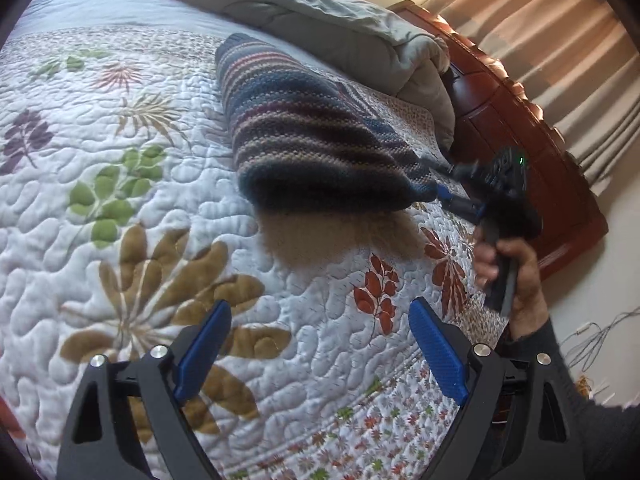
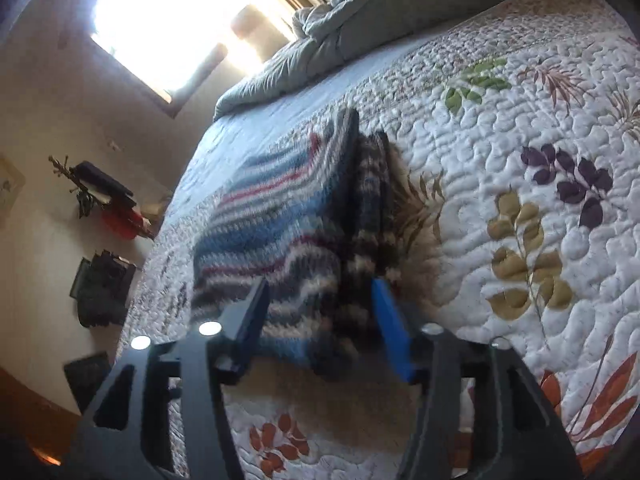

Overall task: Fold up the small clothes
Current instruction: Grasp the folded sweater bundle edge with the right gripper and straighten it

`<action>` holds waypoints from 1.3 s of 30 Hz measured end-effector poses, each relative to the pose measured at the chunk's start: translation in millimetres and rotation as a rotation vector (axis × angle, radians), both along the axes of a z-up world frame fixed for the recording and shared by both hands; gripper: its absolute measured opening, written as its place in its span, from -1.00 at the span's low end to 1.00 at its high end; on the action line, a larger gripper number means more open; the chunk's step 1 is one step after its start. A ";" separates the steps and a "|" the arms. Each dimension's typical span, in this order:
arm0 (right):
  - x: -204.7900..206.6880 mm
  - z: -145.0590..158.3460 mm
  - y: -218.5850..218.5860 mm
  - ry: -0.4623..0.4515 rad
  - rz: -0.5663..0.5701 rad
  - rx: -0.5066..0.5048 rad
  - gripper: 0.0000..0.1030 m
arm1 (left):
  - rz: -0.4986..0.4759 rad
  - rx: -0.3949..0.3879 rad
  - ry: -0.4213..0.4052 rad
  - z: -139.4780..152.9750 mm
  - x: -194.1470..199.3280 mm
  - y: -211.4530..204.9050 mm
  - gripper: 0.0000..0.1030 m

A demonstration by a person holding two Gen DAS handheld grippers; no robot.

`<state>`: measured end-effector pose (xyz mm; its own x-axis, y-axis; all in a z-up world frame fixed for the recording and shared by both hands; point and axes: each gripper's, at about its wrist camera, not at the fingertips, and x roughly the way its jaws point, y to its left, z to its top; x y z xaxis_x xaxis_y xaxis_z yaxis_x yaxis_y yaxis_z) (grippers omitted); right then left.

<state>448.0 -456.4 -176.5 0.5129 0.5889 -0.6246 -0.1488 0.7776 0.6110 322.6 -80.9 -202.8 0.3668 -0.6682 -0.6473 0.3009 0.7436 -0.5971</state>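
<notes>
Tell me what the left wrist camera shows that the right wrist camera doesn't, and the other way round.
Only the left wrist view shows the wooden bed frame, the striped curtain, cables on the floor, the person's right hand and the open, empty left claw.

Only the right wrist view shows the bright window and the wall shelf.

Both show the striped knit garment with one corner lifted off the floral quilt, the right claw at that corner, and the rumpled grey comforter.
</notes>
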 end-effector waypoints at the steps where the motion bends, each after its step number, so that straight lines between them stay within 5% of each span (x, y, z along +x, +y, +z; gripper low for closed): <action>1: 12.2 8.1 -3.0 0.017 -0.006 0.011 0.21 | -0.003 -0.014 0.001 -5.6 0.9 2.1 0.76; 9: 88.3 -9.7 17.7 0.191 0.056 -0.050 0.15 | 0.001 -0.062 0.052 -28.7 -8.5 17.4 0.76; 11: 90.2 -13.0 24.4 0.205 0.079 -0.068 -0.17 | -0.002 -0.063 0.060 -28.5 -8.5 17.8 0.76; 12: 90.2 -12.0 27.4 0.202 0.093 -0.092 -0.56 | -0.006 -0.064 0.062 -27.8 -9.1 17.5 0.76; 16: 85.9 13.1 19.7 0.093 0.043 -0.162 -0.71 | -0.006 -0.084 0.069 -26.6 -11.8 16.9 0.76; 20: 90.0 -17.9 23.9 0.199 0.060 -0.228 -0.59 | -0.017 -0.074 0.076 -30.1 -13.7 17.6 0.76; 25: 100.5 13.8 4.7 0.123 -0.003 -0.107 -0.14 | 0.000 -0.068 0.069 -21.7 -11.6 18.4 0.76; 31: 164.0 7.6 20.9 0.157 -0.001 -0.085 -0.13 | 0.029 -0.158 -0.016 23.3 49.1 11.7 0.81; 35: 196.8 -6.2 36.2 0.196 0.011 -0.116 -0.08 | 0.134 -0.033 0.041 10.5 102.7 4.6 0.81; 36: 202.4 -8.3 38.9 0.197 0.021 -0.129 -0.17 | 0.147 -0.005 0.054 5.7 111.6 2.2 0.81; 37: 206.2 -8.0 43.9 0.187 0.039 -0.167 -0.85 | 0.155 0.026 0.067 -0.4 119.2 -1.6 0.81; 39: 206.1 1.9 45.3 0.117 0.020 -0.226 -0.86 | 0.162 0.040 0.095 -9.5 124.7 -6.2 0.81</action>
<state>654.0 -411.1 -174.6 0.4192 0.4367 -0.7960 -0.1039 0.8940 0.4358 447.3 -87.2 -212.3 0.4040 -0.5785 -0.7086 0.1190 0.8013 -0.5863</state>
